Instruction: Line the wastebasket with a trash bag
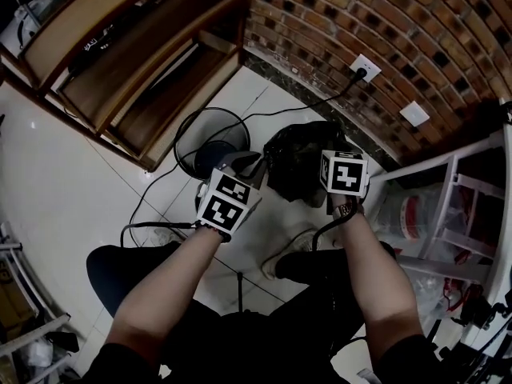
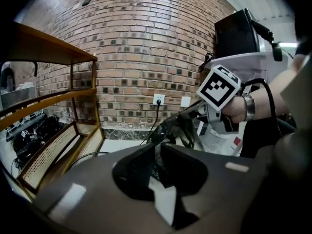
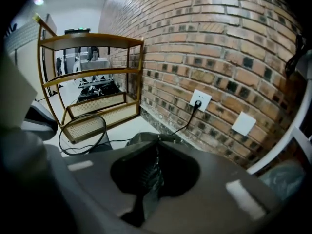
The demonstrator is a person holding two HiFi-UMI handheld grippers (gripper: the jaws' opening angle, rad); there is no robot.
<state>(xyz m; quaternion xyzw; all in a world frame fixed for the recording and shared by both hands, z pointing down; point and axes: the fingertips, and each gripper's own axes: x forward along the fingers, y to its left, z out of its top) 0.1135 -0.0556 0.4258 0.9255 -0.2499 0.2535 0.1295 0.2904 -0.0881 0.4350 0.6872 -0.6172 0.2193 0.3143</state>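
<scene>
Black thin plastic trash bag [image 1: 298, 165] is pinched by both the left gripper [image 2: 157, 150] and the right gripper [image 3: 156, 152], just beside the round black wire wastebasket [image 1: 189, 131], with the red brick wall [image 1: 360, 14] near.

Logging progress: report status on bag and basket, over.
Left hand-held gripper and right hand-held gripper shut on the trash bag. Bag beside the wastebasket, not in it yet. Cord lies behind the bag.

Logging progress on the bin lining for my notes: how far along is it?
Done: the trash bag is picked up, both the left gripper and the right gripper shut on its film. In hand: the bag hangs bunched between them, not spread open. Left: the wire wastebasket stands unlined; the bag must be opened, lowered in, folded over the rim.
</scene>
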